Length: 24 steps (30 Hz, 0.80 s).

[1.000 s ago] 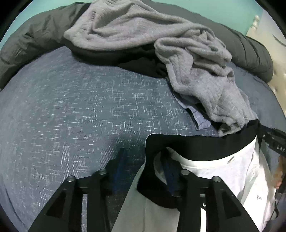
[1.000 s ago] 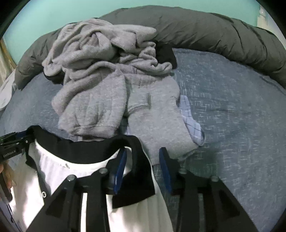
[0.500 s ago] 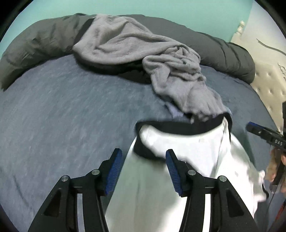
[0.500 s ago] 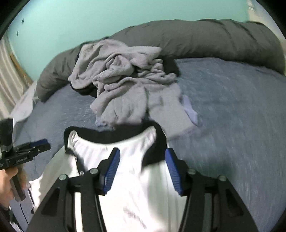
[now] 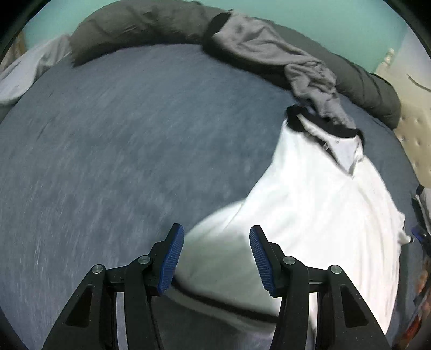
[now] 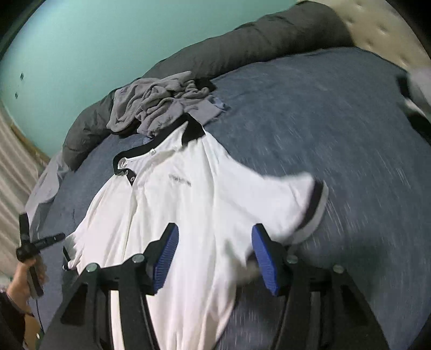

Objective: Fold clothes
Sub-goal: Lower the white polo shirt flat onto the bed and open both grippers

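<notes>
the landmark here is the white polo shirt [image 5: 317,204], spread front-up on the blue-grey bed cover [image 5: 129,140], with its black collar [image 5: 323,126] at the far end.

in the left wrist view, well to the left of the shirt and at the far edge of the bed, a pale cloth [image 5: 24,72] lies bunched; what it is cannot be told. beyond the shirt a dark grey duvet roll [image 5: 150,24] curves along the back of the bed. a heap of grey clothes [image 5: 293,64] lies on that roll and runs down to touch the shirt's collar. the left gripper [image 5: 216,255] hangs over the near-left part of the shirt, its blue pads [image 5: 172,258] standing apart with only a rounded white fold showing between them and nothing pinched. a dark band of the shirt [image 5: 229,304] crosses just below the pads. to the right of the shirt a tufted cream headboard [image 5: 414,134] stands.

in the right wrist view, left of the shirt, a person's hand [image 6: 18,285] grips the handle of the other gripper. the shirt's placket with dark snaps [image 6: 129,175] sits just under the collar, and small grey lettering [image 6: 180,179] marks the chest. the right gripper [image 6: 215,255] hovers over the shirt's lower body; its jaws have just been opening and stand apart, with white fabric seen between them but not pressed. just right of the gripper, the shirt's sleeve with a black-banded cuff [image 6: 315,204] lies fanned out on the cover.
</notes>
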Each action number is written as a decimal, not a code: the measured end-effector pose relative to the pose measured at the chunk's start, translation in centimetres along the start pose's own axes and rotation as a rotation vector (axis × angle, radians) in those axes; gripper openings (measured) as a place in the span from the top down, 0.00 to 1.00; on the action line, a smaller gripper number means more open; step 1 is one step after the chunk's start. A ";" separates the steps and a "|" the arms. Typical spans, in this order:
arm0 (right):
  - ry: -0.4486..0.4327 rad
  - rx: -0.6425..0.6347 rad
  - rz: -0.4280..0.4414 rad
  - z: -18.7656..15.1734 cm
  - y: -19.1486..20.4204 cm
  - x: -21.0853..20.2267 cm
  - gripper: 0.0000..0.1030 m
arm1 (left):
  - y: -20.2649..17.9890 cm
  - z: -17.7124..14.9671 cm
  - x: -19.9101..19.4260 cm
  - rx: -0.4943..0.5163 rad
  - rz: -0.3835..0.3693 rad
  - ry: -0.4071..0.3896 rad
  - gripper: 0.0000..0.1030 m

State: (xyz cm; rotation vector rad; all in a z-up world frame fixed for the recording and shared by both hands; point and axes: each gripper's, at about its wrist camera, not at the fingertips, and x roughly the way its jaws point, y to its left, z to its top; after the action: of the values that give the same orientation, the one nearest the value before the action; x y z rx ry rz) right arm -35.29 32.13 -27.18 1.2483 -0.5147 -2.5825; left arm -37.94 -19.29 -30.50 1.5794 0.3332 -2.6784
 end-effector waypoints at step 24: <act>-0.037 0.134 0.112 -7.7 -1.4 -0.3 0.41 | 0.9 -3.9 1.2 -0.082 0.042 -0.014 0.74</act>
State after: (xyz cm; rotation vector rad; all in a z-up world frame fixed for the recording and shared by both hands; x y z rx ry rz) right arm -29.11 31.85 -31.93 1.1778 -0.7539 -2.5173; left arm -35.03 -19.26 -33.54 1.5272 0.3992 -2.6075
